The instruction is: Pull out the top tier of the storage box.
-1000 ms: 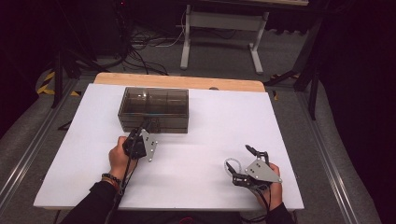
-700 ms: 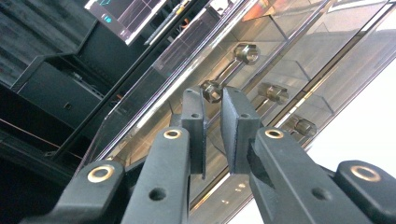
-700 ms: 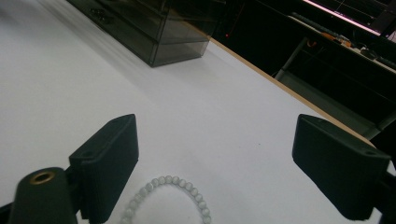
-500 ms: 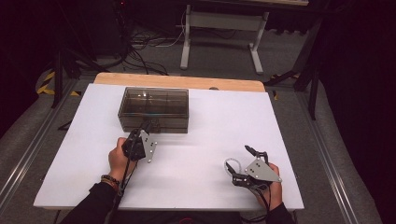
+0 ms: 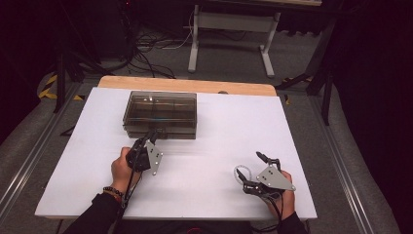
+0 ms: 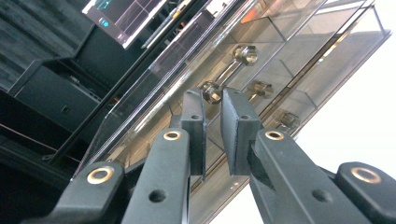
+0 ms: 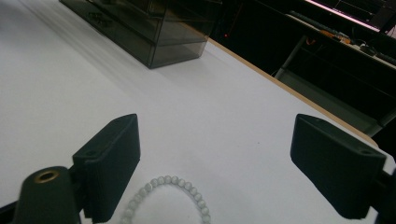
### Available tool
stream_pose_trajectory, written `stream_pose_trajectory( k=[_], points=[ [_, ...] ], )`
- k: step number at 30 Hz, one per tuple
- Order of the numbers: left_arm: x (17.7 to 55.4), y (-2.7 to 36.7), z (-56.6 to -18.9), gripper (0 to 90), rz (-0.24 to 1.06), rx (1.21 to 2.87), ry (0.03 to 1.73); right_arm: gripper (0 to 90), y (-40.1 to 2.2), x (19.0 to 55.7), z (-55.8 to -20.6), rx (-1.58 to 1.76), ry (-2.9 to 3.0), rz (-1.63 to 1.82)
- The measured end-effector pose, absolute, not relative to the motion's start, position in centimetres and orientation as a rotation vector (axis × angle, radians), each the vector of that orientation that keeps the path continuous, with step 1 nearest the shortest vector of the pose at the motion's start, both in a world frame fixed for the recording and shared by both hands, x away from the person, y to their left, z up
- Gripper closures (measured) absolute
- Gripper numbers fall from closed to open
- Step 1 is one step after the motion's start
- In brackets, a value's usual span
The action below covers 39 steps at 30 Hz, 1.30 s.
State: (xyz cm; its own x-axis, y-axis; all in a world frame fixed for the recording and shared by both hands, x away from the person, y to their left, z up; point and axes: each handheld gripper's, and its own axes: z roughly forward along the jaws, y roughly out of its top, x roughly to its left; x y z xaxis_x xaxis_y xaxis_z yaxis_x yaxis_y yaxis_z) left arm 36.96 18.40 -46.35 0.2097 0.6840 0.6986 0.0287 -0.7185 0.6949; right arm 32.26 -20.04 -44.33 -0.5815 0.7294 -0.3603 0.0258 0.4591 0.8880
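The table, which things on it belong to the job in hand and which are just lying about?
In the job:
- smoked clear drawer box
- its crystal knob, just ahead of the left claw
- bead bracelet, lying between the right claw's open jaws

Lying about:
- floor cables
- white stand behind the table

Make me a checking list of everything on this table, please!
Surface: white table, wooden strip at far edge.
Job's things: smoky clear drawer box with knobs; white bead bracelet lying on the table.
Clutter: nothing seen.
Grippers: left gripper nearly shut at a drawer knob; right gripper open over the bracelet.
Cables: one trails from each gripper; more on the floor.
Surroundings: dark room, white stand legs.
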Motion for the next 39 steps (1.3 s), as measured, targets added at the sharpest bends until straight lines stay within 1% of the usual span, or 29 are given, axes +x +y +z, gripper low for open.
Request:
stream_pose_trajectory(
  k=[5, 10, 28, 39],
  points=[
    [36.5, 18.5, -46.3, 80.4, 1.532, 1.941, 0.655, 15.9, -19.8, 32.2, -44.4, 0.63, 1.951, 1.165],
    [35.9, 18.7, -46.3, 80.3, 1.545, 1.951, 0.627, 15.8, -19.7, 32.3, -44.5, 0.631, 1.957, 1.165],
    [34.4, 18.9, -46.1, 80.1, 1.491, 1.944, 0.653, 15.4, -19.3, 32.3, -44.7, 0.647, 1.987, 1.17],
    [33.2, 19.0, -46.0, 80.0, 1.468, 1.957, 0.636, 14.9, -19.2, 32.3, -44.8, 0.642, 1.998, 1.161]
  ],
)
